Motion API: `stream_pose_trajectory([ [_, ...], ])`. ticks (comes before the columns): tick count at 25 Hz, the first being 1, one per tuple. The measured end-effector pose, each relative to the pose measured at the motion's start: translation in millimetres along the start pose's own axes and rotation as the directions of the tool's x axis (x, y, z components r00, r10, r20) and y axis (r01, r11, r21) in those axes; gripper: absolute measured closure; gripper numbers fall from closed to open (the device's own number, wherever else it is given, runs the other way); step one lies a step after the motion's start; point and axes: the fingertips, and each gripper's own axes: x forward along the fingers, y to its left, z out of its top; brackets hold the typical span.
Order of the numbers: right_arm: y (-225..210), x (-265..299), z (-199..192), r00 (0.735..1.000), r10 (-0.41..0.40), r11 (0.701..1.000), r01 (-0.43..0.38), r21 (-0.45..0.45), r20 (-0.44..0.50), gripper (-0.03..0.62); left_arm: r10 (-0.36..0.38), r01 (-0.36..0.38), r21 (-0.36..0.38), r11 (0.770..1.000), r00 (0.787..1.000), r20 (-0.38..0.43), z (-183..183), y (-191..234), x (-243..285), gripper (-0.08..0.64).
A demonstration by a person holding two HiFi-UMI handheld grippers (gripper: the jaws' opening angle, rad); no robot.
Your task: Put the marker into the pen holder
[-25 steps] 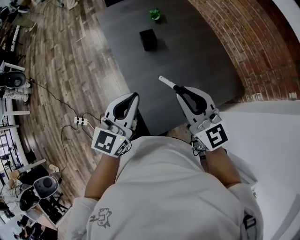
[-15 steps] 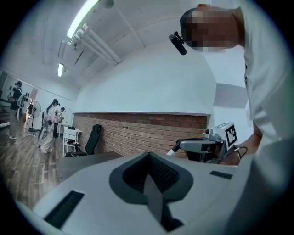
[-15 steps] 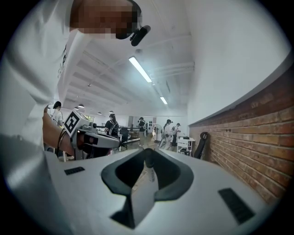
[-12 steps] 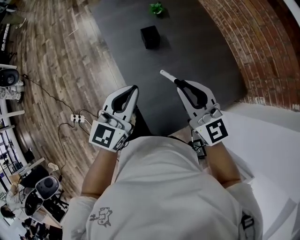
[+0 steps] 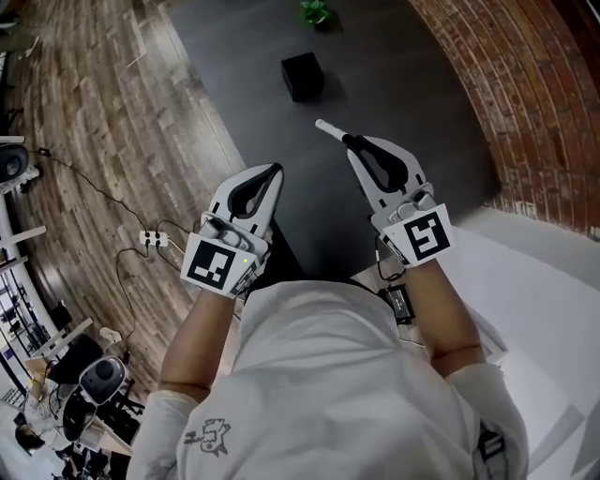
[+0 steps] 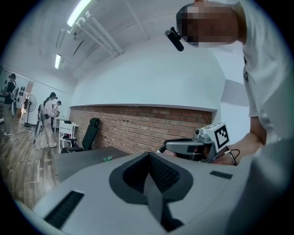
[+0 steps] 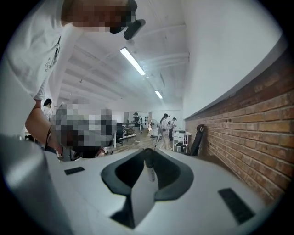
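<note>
The black square pen holder (image 5: 302, 75) stands on the dark table (image 5: 412, 103), ahead of both grippers. My right gripper (image 5: 349, 142) is shut on a white marker (image 5: 328, 130), whose tip sticks out forward-left toward the holder but stays well short of it. In the right gripper view the marker (image 7: 149, 170) lies clamped between the closed jaws of the right gripper (image 7: 148, 153). My left gripper (image 5: 274, 172) hovers at the table's near left corner, shut and empty. In the left gripper view the left gripper (image 6: 148, 156) shows nothing between its pads, and the right gripper (image 6: 190, 147) appears beyond it.
A small green object (image 5: 314, 12) sits on the table behind the holder. A brick wall (image 5: 525, 103) runs along the right. Wooden floor (image 5: 103, 141) with cables and a power strip (image 5: 150, 239) lies to the left. A white surface (image 5: 544, 300) is at the near right.
The right gripper has carried the marker forward, closer to the pen holder. The left gripper has shifted only slightly. Both stay shut.
</note>
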Motion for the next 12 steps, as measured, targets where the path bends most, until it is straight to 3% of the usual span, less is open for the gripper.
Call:
stream_pose_trajectory([
  [3,-9.8,17.2,-13.9,1.000,0.004,1.000,-0.004,0.017,-0.019,0.522,-0.006,0.006,0.000,1.000,1.000,-0.015,-8.1,11.1,15.3,0.549],
  [12,-44.4,64.5,-48.9,0.998,0.000,0.998,-0.004,-0.060,-0.063,0.522,-0.008,0.008,-0.002,1.000,0.999,-0.048,-36.5,44.4,61.6,0.549],
])
